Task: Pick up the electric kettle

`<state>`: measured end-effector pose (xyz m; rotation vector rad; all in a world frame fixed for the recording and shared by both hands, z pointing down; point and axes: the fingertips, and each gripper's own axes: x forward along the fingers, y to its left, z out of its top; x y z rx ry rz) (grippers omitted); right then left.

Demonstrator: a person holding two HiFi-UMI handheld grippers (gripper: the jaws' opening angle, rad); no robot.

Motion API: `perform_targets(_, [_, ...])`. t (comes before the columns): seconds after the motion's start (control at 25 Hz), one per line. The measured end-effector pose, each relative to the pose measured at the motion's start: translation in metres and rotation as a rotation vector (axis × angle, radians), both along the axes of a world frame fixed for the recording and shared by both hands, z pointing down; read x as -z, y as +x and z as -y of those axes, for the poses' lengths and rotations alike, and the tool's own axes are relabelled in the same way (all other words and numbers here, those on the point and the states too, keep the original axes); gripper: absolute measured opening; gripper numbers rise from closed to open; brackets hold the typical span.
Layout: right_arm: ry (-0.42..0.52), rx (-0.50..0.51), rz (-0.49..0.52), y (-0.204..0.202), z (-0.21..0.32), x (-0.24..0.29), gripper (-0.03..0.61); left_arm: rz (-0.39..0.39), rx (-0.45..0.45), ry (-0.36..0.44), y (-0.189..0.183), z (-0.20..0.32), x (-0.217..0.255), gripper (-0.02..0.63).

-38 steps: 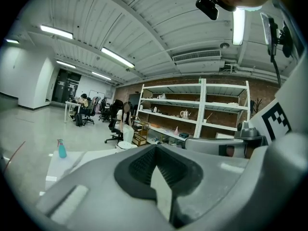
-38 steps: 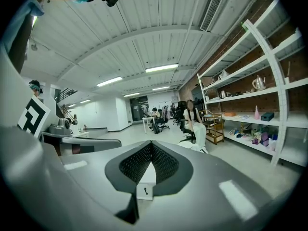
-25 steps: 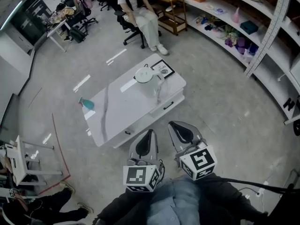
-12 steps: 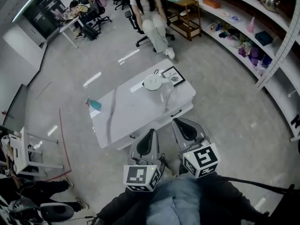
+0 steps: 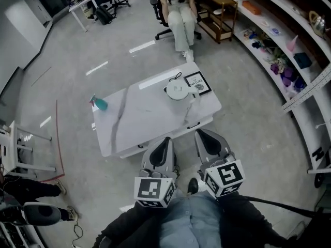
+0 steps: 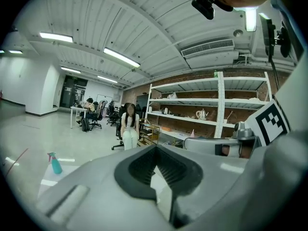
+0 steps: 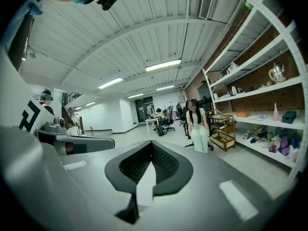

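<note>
Left gripper (image 6: 156, 166): jaws together, ribbed black pads meeting, nothing between them. Right gripper (image 7: 150, 161): same story, jaws closed tight and empty. From the head view, both sit side by side low in the frame, marker cubes nearest the person's body and noses aimed up the picture at the near edge of the white marble-patterned tabletop (image 5: 139, 123). Neither touches the tabletop or anything on it; a strip of grey floor lies between.

And there is the target, the electric kettle with the round white lid and clear see-through body (image 5: 178, 90). It is on the far right part of the tabletop, well apart from both grippers and closer to the right one's line. It stands upright, long axis vertical, lid facing the ceiling. A thin dark loop shows at the lid's far rim. Which way the spout and handle point cannot be made out from here.

Just beside the kettle, at the far right corner, a black-framed picture (image 5: 198, 82) lies flat. On the far left edge stands a teal spray bottle (image 5: 98, 103), well apart from the kettle. Beyond the tabletop a person in pale clothes (image 5: 181, 12) sits on a black office chair, and long white shelves (image 5: 289, 45) curve down the right side.
</note>
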<state>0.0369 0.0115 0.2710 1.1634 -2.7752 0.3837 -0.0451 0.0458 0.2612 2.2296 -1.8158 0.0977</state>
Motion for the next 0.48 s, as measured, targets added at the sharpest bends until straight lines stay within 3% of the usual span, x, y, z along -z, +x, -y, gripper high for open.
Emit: perform_targets(0.48, [-0.039, -0.004, -0.072, -0.082, 0.095, -0.016, 0.026, -0.073, -0.005, -0.036, -0.085, 0.106, -0.019, 0.002])
